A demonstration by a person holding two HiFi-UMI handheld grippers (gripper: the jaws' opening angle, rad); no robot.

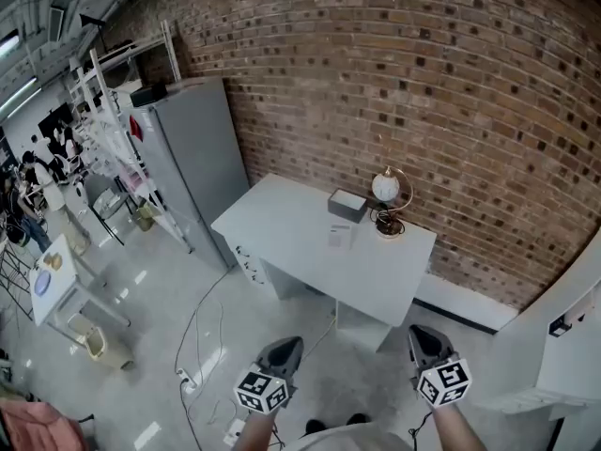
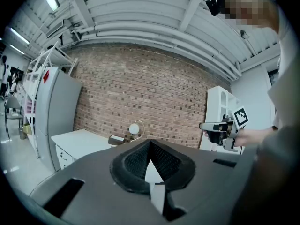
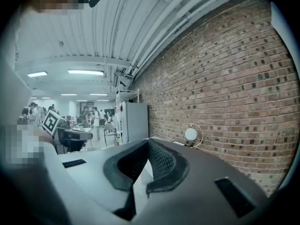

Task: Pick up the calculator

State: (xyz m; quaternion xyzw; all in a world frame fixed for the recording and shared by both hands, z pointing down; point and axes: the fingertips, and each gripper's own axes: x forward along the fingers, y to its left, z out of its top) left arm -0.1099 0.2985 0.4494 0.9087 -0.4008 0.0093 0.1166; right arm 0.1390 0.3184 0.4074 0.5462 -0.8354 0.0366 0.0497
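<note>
The calculator is a small flat pale slab lying on the white desk, just in front of a dark box. Both grippers hang low in the head view, well short of the desk and above the floor. My left gripper has its jaws together with nothing between them, and in its own view its tips point toward the desk. My right gripper is shut and empty too, and its tips point along the brick wall. In the two gripper views I cannot make out the calculator.
A round globe lamp with coiled cable stands at the desk's back right. A grey cabinet stands left of the desk, a white shelf unit at the right. Cables and a power strip lie on the floor. People stand far left.
</note>
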